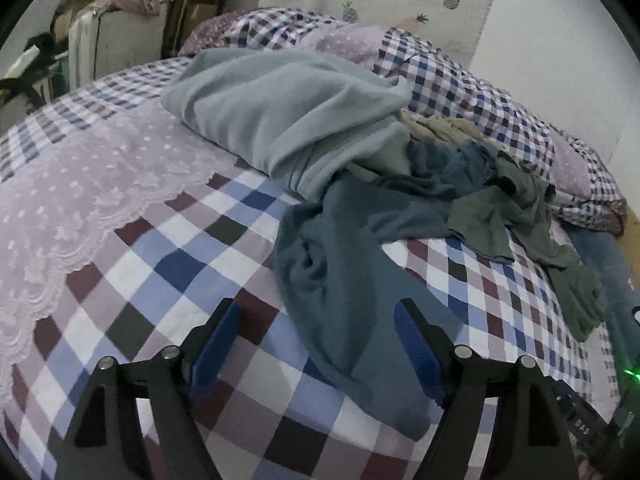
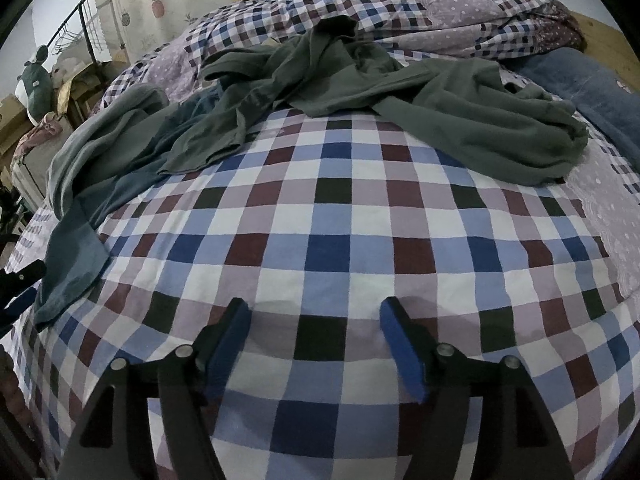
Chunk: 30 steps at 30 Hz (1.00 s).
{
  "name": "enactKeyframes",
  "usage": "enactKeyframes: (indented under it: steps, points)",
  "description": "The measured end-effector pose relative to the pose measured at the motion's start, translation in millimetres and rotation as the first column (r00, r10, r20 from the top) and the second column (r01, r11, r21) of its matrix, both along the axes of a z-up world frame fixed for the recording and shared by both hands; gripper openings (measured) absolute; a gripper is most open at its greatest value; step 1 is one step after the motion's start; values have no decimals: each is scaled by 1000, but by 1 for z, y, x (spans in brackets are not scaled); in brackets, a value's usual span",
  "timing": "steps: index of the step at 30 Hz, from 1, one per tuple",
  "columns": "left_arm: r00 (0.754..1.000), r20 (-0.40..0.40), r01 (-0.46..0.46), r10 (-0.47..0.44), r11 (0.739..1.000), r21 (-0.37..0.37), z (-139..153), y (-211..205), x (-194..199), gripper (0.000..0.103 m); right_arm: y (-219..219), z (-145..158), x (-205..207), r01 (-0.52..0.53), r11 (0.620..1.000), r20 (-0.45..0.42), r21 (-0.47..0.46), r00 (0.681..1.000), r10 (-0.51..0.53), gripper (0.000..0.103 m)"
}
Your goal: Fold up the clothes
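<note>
Hovering over the checked bedspread (image 2: 320,240), both tongs are spread wide and hold nothing; the left gripper (image 1: 316,344) has bare cloth and bedding showing between its blue pads (image 1: 216,344), and the right gripper (image 2: 316,340) frames only checked squares.

Nothing is folded yet, so I judge the task to be at its first pick; the clothes lie in a loose heap toward the far side of the bed, in front of the rumpled quilt (image 1: 460,80).

The teal garment (image 1: 340,264) matters most; a long tongue of it runs from the heap down toward the near edge, its long axis pointing almost straight at the left gripper, and its end lies between and just beside the right-hand finger of that tool; in the right wrist view the same strip trails along the far left, well apart from the right gripper.

A pale grey-blue garment (image 1: 280,120) is bundled behind it, overlapping its upper part; an olive green garment (image 2: 500,120) sprawls across the far middle and right, nearer the right gripper but still ahead of it, with open bedspread between; something beige (image 1: 436,128) peeks out of the heap.

The left hand's tool is plainly the nearer one for the teal piece; a short forward reach should take its end, though the grey-blue bundle on top may drag along.
</note>
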<state>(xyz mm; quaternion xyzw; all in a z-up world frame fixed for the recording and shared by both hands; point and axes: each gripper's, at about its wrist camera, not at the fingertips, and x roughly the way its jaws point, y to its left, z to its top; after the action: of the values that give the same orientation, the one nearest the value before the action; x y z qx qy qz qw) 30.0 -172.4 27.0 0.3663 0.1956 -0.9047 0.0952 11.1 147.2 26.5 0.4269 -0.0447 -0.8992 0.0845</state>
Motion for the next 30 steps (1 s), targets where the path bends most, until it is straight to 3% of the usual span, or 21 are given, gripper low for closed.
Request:
enactKeyframes:
  steps: [5, 10, 11, 12, 14, 16, 21, 25, 30]
  points:
    - [995, -38, 95, -94, 995, 21, 1, 12, -4, 82, 0, 0, 1, 0, 1000, -2, -3, 1000, 0, 72]
    - [991, 3, 130, -130, 990, -52, -5, 26, -10, 82, 1, 0, 1, 1, 1000, -4, -7, 1000, -1, 72]
    - [991, 2, 135, -136, 989, -54, -5, 27, -10, 75, 1, 0, 2, 1, 1000, -5, -8, 1000, -1, 72]
    - [989, 8, 147, -147, 988, -45, -7, 28, -11, 50, 1, 0, 2, 1, 1000, -5, -7, 1000, -1, 72]
    - [986, 30, 163, -162, 986, -25, -11, 30, -13, 18, -1, 0, 2, 1, 1000, -4, -1, 1000, -1, 72]
    - [985, 20, 171, -171, 985, -13, -11, 32, -12, 17, -2, 0, 2, 1, 1000, -4, 8, 1000, -1, 72]
    - [968, -16, 252, -252, 963, 100, -7, 42, -9, 7, -3, 1, 2, -7, 1000, -6, 12, 1000, 7, 73]
    - [917, -73, 397, -391, 911, 111, 3, 71, -3, 7, -5, 3, 3, -32, 999, -10, -13, 999, 32, 73]
    - [813, -130, 581, -567, 804, 124, 12, 112, 8, 7, -2, 10, 5, -75, 980, -25, -185, 997, 71, 73]
